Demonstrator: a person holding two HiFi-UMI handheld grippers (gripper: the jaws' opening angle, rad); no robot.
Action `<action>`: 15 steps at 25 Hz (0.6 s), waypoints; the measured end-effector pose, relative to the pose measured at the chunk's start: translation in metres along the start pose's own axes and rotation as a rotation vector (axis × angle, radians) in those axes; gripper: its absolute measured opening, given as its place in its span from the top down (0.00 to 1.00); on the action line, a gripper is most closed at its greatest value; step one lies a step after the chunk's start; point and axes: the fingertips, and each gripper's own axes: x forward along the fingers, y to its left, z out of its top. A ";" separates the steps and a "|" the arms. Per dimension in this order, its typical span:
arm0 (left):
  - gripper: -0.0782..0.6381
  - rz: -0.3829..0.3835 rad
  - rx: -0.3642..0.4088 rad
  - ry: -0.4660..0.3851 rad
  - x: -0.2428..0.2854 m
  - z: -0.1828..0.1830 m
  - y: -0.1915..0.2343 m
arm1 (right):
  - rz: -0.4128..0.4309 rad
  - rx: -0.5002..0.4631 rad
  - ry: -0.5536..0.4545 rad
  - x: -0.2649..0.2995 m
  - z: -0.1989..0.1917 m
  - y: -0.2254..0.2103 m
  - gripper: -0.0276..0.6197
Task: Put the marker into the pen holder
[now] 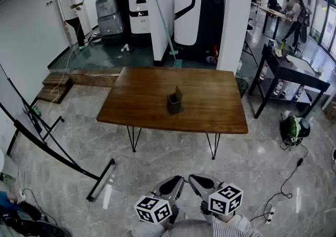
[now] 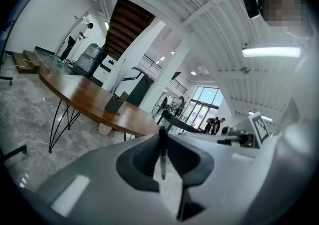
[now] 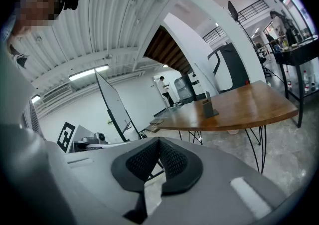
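Two grippers sit low and side by side in front of the person in the head view, and only the left gripper (image 1: 173, 184) carries anything. Its jaws are clamped on the marker (image 2: 162, 154), a thin dark barrel caught in the narrow slot between the pads, with its upper end just clear of the jaw tips. In the left gripper view the barrel runs up and down the picture, in line with the slot. Whether it points forward along the jaws or stands across them is hard to settle through so wide a lens. The right gripper (image 3: 158, 141) has its jaws pressed together with nothing between them. The pen holder (image 1: 175, 101), a small dark box with one taller wall, stands upright near the middle of the wooden table (image 1: 215, 105). It lies straight ahead of both grippers and well apart from them, with a stretch of bare floor between. From the left gripper it lies forward, higher and a little to the left. Neither hand is clearly nearer, so the carry probably falls to the left one. The holder opens upward, so the move likely depends on bringing the marker over that opening with its long axis upright, one end down.
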 end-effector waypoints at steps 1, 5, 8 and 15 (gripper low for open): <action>0.82 0.003 -0.002 -0.003 0.003 0.002 0.002 | -0.001 0.005 0.003 0.002 0.001 -0.003 0.96; 0.82 0.004 -0.011 -0.003 0.020 0.006 0.015 | -0.002 0.014 0.015 0.015 0.004 -0.020 0.96; 0.82 -0.006 -0.018 0.013 0.041 0.010 0.031 | -0.005 0.026 0.026 0.032 0.008 -0.037 0.96; 0.82 -0.012 -0.001 0.000 0.100 0.066 0.087 | -0.026 0.024 0.017 0.092 0.055 -0.087 0.96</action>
